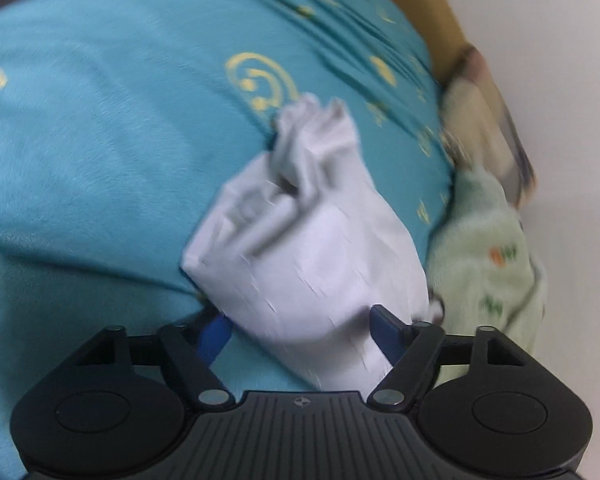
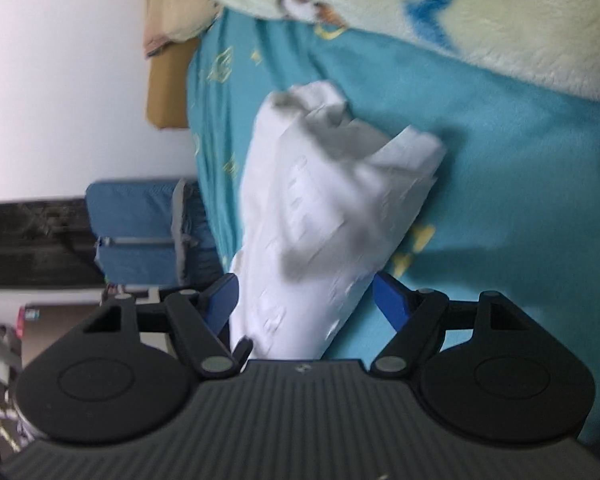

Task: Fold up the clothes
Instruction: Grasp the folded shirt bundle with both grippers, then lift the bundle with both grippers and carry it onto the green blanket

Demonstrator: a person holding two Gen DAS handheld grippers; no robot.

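White garment (image 1: 312,256): one crumpled, bunched piece of cloth, lying on the teal bedsheet (image 1: 100,140); the far end is twisted into folds, the near end runs in between the fingers of both grippers. Seen in the right wrist view (image 2: 320,208) as the same white bundle, with faint raised lettering or pattern on its surface; blurred.

Left gripper (image 1: 300,332): black body, blue pads (image 1: 216,336). Jaws stand wide apart, one on each side of the near end of the white garment. The cloth passes between them and lies against the inner side of the right-hand pad; whether either pad presses on it cannot be told, and no pinch is visible.

Right gripper (image 2: 304,300): same make, blue pads (image 2: 392,300). Jaws likewise spread, with the white garment between them; the left-hand pad sits just beside or against the cloth, the right-hand pad is apart from it. Released, not clenched.

Teal bedsheet: yellow printed motifs, wrinkled toward the far edge; covers most of both views.

Pale green blanket (image 1: 488,256): fleecy, with small coloured prints, heaped just beside the white garment at the sheet's edge; also along the top of the right wrist view (image 2: 480,20).

Tan headboard (image 1: 424,4): at the far corner, against a white wall (image 2: 60,80).

Blue chair (image 2: 140,232): beside the bed, right wrist view only
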